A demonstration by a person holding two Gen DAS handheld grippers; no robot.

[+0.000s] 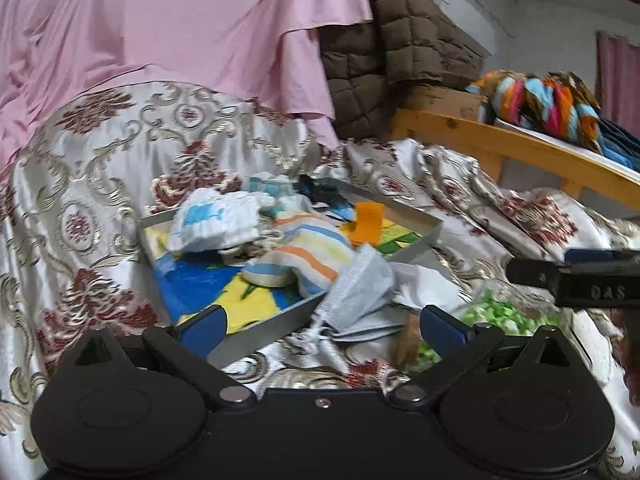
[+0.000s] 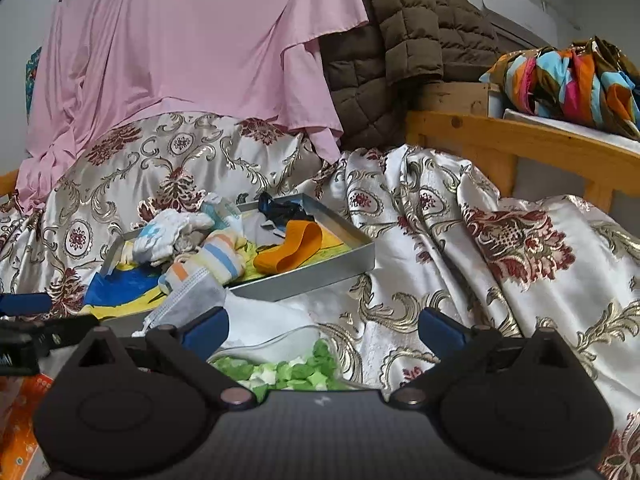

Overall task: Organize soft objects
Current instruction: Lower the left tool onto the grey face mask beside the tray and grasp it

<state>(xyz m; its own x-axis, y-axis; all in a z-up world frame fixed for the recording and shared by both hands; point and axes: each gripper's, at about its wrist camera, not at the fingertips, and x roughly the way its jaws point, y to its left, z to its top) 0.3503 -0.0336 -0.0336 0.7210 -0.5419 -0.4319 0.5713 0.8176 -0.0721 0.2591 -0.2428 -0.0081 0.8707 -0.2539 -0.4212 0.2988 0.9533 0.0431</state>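
Left gripper (image 1: 322,326) jaws spread, holding nothing, just above a grey face mask (image 1: 356,292) draped over the metal tray's (image 1: 424,222) near rim, striped sock (image 1: 304,252) and orange band (image 2: 290,250) inside the tray, right gripper (image 2: 324,330) jaws spread over a bag of green pieces (image 2: 288,370), on brocade bedspread (image 2: 500,248)

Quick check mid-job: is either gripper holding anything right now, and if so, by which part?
Nothing is held. The left gripper is open above the grey face mask, and the right gripper is open above the bag of green pieces.

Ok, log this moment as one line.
left hand-held gripper open | right hand-held gripper open | mask at tray edge
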